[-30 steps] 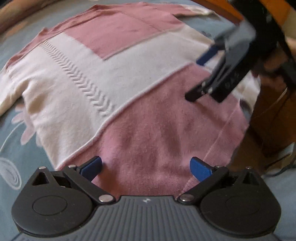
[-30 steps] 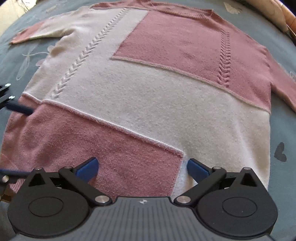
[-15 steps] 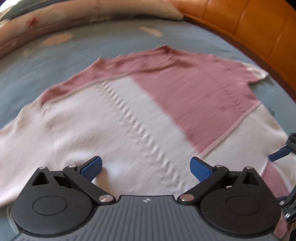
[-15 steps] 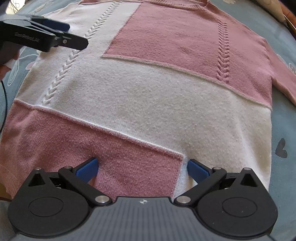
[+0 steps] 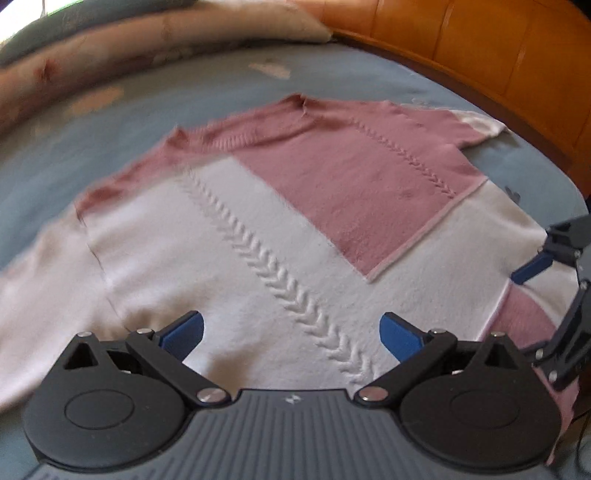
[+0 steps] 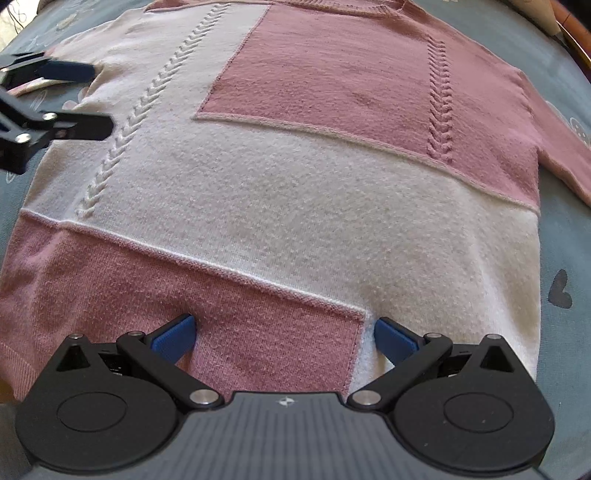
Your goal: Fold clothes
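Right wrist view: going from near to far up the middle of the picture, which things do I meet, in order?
Right gripper → pink hem panel → white band → pink chest panel → neckline.

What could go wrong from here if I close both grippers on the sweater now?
1. The pink-and-cream knit sweater lies flat on the blue bedspread; the open left gripper sits over mid-panel cream fabric beside the sleeve seam, so closing may pinch only the top layer, or bedspread too.
2. The open right gripper straddles the pink-cream seam near the hem, off centre, so lifting could skew the fold.
3. The left view is blurred, so aim may be off.
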Demonstrator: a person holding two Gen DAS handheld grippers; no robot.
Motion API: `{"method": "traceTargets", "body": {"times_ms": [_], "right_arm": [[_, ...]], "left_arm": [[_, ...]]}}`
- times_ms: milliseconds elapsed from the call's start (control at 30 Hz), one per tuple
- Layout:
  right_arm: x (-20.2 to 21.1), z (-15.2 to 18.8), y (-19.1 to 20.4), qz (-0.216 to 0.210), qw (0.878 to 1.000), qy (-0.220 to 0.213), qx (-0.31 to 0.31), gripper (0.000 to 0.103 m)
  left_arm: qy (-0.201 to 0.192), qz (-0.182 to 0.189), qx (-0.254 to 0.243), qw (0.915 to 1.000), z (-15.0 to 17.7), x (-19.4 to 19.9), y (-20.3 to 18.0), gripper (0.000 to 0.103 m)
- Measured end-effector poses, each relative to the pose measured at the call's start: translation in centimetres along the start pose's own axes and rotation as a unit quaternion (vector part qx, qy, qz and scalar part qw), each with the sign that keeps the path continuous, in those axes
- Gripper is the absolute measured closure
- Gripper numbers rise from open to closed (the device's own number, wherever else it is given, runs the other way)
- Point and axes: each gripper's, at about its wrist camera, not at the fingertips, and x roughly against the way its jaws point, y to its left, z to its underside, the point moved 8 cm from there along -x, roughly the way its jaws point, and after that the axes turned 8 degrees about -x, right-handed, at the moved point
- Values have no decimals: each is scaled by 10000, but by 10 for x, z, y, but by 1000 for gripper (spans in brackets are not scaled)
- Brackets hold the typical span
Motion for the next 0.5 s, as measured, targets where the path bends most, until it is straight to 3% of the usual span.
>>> {"method": "traceTargets", "body": {"times_ms": [100,267,500], "right_arm": [[-1,0,-1,1,10000,51,15,0],[-2,2,-4,-29,10000,23,23,0],[0,10,-8,-98,9995,-290,88,0]], "left_arm": [[180,-117,368,9991,15,-6,7,2],[207,-421,251,9986,21,16,2,2],[226,-224,185,9993,30,31,-57,2]]}}
